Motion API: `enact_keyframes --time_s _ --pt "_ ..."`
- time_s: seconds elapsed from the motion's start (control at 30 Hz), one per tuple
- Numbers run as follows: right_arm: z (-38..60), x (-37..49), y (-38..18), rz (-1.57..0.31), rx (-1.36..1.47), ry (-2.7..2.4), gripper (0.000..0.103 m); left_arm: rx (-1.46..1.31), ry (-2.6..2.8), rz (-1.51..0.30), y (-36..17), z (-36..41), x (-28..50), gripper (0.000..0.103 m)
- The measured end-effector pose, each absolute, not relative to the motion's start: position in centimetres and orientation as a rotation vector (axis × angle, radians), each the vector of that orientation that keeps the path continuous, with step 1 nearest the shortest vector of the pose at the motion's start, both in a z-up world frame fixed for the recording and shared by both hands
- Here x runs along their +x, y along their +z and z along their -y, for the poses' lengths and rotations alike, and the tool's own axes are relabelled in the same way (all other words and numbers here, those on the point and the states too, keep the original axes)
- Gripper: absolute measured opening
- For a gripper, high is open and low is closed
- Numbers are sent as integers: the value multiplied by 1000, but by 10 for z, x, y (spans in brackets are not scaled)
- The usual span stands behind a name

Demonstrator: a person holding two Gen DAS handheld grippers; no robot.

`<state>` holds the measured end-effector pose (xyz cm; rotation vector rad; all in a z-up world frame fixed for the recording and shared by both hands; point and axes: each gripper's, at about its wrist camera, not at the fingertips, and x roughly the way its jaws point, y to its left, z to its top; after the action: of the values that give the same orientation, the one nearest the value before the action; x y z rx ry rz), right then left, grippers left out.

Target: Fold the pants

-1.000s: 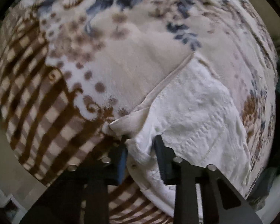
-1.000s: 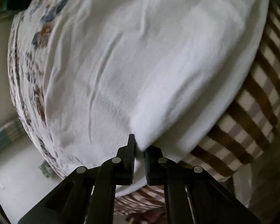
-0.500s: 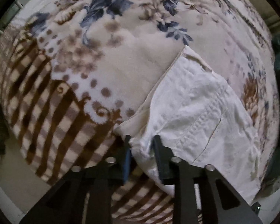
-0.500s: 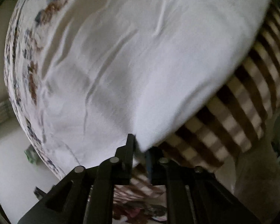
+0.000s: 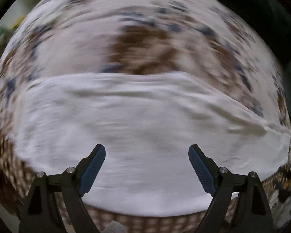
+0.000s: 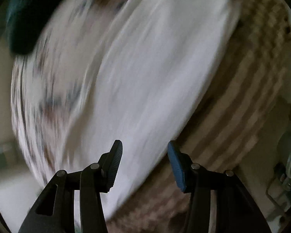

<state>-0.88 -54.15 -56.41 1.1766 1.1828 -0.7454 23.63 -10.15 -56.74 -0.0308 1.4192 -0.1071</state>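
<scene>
Both wrist views, strongly motion-blurred. One patterned blanket (image 5: 145, 44) covers the surface beneath everything: cream ground with brown and blue floral blotches ahead of the left gripper (image 5: 147, 163), and a brown-and-cream checked or striped border (image 6: 242, 104) running to the right of the right gripper (image 6: 145, 161). The same checked border shows as a narrow band (image 5: 145, 221) below the left gripper's fingertips. One dark, blue-green shape (image 6: 23, 19) lies far ahead and to the left of the right gripper, at the blanket's edge; blur prevents identifying it. A pale floor or wall area fills the lower left corner of the right wrist view. Nothing lies between either gripper's fingers and the cloth.

One pair of white pants (image 5: 145, 128), seen as a single broad pale panel. In the left wrist view it spans the width of the frame directly ahead of and under the fingers (image 5: 93, 167), with soft creases toward the right side and a smooth rounded near edge. In the right wrist view the pants (image 6: 155, 73) form a long band running from the gripper's fingers (image 6: 114, 165) diagonally up and away to the right, lying between the floral area and the checked border.

Two grippers, one per view. Each has its two blue-padded jaws spread wide apart, holding nothing; whether the tips touch the fabric cannot be told.
</scene>
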Motion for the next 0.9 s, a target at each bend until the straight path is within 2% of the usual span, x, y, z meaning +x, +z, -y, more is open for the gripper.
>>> enact_keyframes --time_s 0.13,0.3,0.33,0.37,0.4,0.57,0.73,0.77,0.8,0.9 --pt "637 -32 -562 -1080 1167 -892 52 57 -179 -1423 -578 179 232 87" --pt "709 -34 -596 -1107 1189 -877 51 131 -200 -1434 -597 254 229 87" --pt "715 -34 -601 -1096 1191 -867 45 144 -199 -1431 -600 266 230 87" --pt "715 -33 -604 -1091 1192 -860 16 165 -198 -1429 -605 280 229 87" --pt "715 -31 -606 -1091 1184 -861 12 188 -199 -1432 -609 293 228 87" --pt "708 -37 -581 -1099 1053 -849 11 248 -207 -1446 -615 325 225 87" --pt "717 -50 -608 -1207 1164 -782 12 277 -183 -1444 -613 329 231 87" --pt "722 -54 -613 -1224 1208 -779 20 271 -168 -1449 -612 323 233 87" --pt "725 -55 -613 -1232 1235 -773 24 257 -151 -1456 -610 316 234 87" --pt "719 -46 -587 -1268 1152 -740 27 192 -93 -1470 -600 281 235 87"
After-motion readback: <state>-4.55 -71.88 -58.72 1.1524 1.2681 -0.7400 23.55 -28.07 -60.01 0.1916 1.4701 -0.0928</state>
